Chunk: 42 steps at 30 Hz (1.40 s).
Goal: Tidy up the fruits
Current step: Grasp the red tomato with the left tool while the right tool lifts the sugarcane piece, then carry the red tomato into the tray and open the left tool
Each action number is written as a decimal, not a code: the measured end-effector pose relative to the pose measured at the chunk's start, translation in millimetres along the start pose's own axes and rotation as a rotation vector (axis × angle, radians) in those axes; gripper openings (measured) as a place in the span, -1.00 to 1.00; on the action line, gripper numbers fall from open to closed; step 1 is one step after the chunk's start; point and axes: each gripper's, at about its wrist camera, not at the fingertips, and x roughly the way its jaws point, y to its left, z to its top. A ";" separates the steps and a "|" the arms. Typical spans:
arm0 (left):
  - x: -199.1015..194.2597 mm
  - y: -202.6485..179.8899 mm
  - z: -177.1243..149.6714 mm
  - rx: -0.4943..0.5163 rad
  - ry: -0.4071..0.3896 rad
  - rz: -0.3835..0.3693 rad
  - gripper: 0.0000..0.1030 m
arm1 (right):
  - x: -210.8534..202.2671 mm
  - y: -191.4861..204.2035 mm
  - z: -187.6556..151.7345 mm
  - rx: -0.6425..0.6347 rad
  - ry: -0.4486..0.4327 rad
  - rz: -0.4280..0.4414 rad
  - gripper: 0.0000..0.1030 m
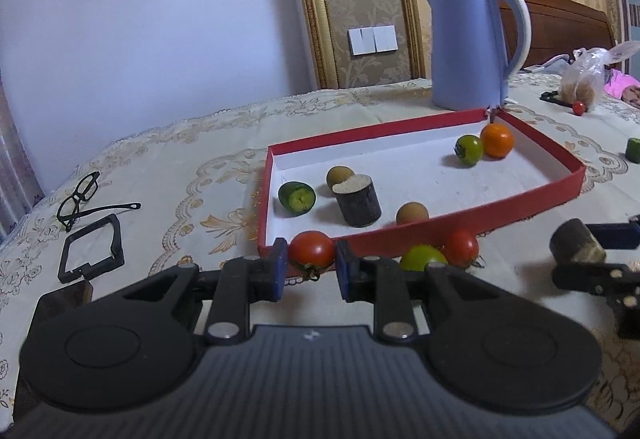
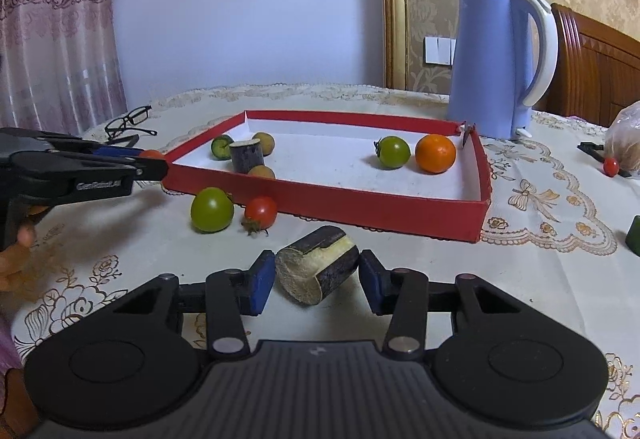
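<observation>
Both claws, left (image 1: 311, 266) seemingly tighter, flank fruit.

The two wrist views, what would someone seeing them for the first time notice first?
Probably the red tray in the middle of the table, holding an orange, a green tomato and a few other pieces. Next, the left gripper shut on a red tomato just outside the tray's near wall, and the right gripper straddling a cut sugarcane piece lying on the tablecloth. A tall blue kettle stands behind the tray.
</observation>
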 end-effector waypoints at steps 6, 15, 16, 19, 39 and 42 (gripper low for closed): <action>6.6 -10.3 10.5 0.018 0.004 0.012 -0.53 | -10.7 -5.4 1.0 0.013 -0.026 0.007 -0.13; 27.4 -30.7 34.9 0.043 0.015 0.011 -0.53 | -21.1 -14.0 1.0 0.028 -0.050 0.008 -0.12; 31.2 -33.5 37.8 0.047 0.019 0.012 -0.53 | -22.2 -14.8 1.0 0.029 -0.053 0.008 -0.12; 41.6 -39.8 45.6 0.057 0.030 0.022 -0.53 | -24.5 -16.7 0.8 0.033 -0.058 0.010 -0.13; 129.0 -80.0 80.1 0.055 0.166 0.080 -0.53 | -35.0 -29.8 -3.0 0.063 -0.079 0.018 -0.12; 137.2 -80.3 85.3 0.037 0.180 0.068 -0.52 | -36.2 -32.3 -3.2 0.071 -0.083 0.017 -0.12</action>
